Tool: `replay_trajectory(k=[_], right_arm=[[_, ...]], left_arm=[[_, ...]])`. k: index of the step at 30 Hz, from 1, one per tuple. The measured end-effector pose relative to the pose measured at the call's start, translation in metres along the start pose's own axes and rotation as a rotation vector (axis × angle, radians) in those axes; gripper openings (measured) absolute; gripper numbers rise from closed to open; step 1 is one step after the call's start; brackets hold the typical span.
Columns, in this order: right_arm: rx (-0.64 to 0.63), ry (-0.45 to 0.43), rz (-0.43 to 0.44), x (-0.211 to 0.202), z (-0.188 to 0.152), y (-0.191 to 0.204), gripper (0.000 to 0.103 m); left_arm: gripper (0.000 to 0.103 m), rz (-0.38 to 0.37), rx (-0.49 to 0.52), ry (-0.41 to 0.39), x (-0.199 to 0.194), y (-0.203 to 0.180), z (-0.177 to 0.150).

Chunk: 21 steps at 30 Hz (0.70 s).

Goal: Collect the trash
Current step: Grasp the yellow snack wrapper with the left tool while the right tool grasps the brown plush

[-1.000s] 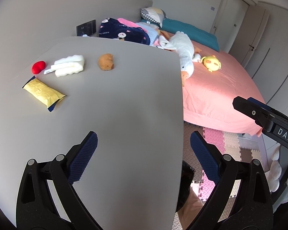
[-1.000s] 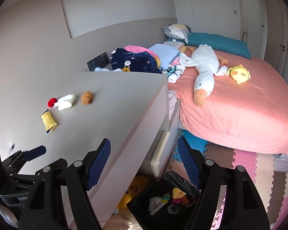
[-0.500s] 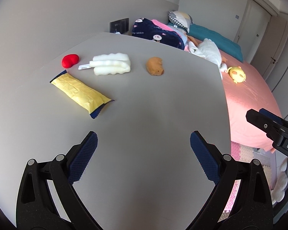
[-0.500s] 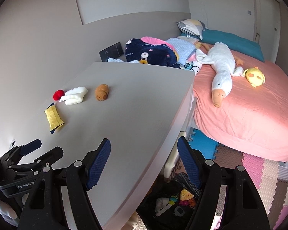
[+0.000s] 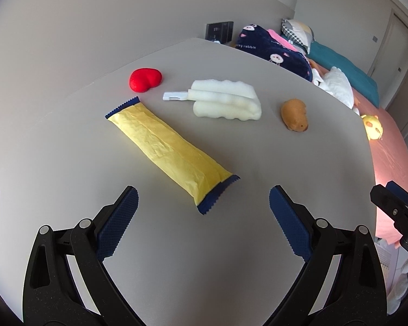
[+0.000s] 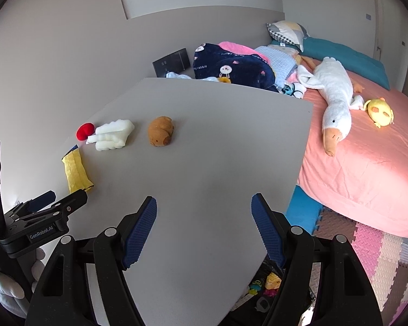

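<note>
In the left wrist view, the left gripper [image 5: 202, 203] hangs over the grey counter [image 5: 258, 231] with its jaws spread wide and nothing between them. Just ahead of the fingertips lies a yellow wrapper [image 5: 170, 148] with dark blue serrated ends, flat and running diagonally; its near end sits between the two fingers' line but touches neither. Beyond its far end rests a red heart-shaped piece [image 5: 145, 79]. To the right of that lies a folded white foam piece [image 5: 225, 100] with a small white plastic strip [image 5: 175, 96] sticking out from it, and further right a small brown toy animal [image 5: 295, 114]. All four lie apart from each other. The right gripper's tip [image 5: 394, 209] shows at the right edge, over the counter's border with the pink bed [image 5: 389, 146].

In the right wrist view, the right gripper [image 6: 204, 212] is also open and empty above the counter [image 6: 217, 176]. The wrapper [image 6: 74, 171] lies far left, its near end just beside the left gripper [image 6: 59, 201]. The red piece [image 6: 85, 131], foam [image 6: 114, 134] and brown toy [image 6: 161, 131] sit in a row further back. On the bed [image 6: 367, 176] lie a white goose plush [image 6: 333, 97] and a yellow plush [image 6: 379, 110]. Below the counter's edge, a dark bin [image 6: 266, 293] holds colourful scraps.
</note>
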State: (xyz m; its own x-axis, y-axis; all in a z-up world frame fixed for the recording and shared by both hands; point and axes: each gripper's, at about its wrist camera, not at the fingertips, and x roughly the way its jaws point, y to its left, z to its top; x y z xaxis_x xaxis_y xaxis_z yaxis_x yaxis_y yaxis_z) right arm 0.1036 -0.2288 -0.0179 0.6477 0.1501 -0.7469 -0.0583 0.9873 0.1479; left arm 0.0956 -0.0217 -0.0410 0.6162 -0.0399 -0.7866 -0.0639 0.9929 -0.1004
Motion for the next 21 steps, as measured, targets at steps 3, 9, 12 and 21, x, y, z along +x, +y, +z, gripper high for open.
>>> replay_trajectory(k=[3,9,12,21], right_arm=[[0.003,0.012,0.011,0.012,0.007,0.004,0.073],[-0.011,0.018,0.019,0.031,0.020,0.017,0.073],[-0.016,0.027,0.024,0.040,0.026,0.023,0.073],[-0.029,0.041,0.024,0.064,0.042,0.040,0.073]], left_arm=[[0.094,0.022,-0.018,0.008,0.011,0.008,0.008],[0.088,0.034,-0.043,0.041,0.029,0.022,0.022],[0.083,0.044,-0.042,0.040,0.032,0.027,0.028],[0.042,0.101,-0.003,-0.004,0.038,0.034,0.038]])
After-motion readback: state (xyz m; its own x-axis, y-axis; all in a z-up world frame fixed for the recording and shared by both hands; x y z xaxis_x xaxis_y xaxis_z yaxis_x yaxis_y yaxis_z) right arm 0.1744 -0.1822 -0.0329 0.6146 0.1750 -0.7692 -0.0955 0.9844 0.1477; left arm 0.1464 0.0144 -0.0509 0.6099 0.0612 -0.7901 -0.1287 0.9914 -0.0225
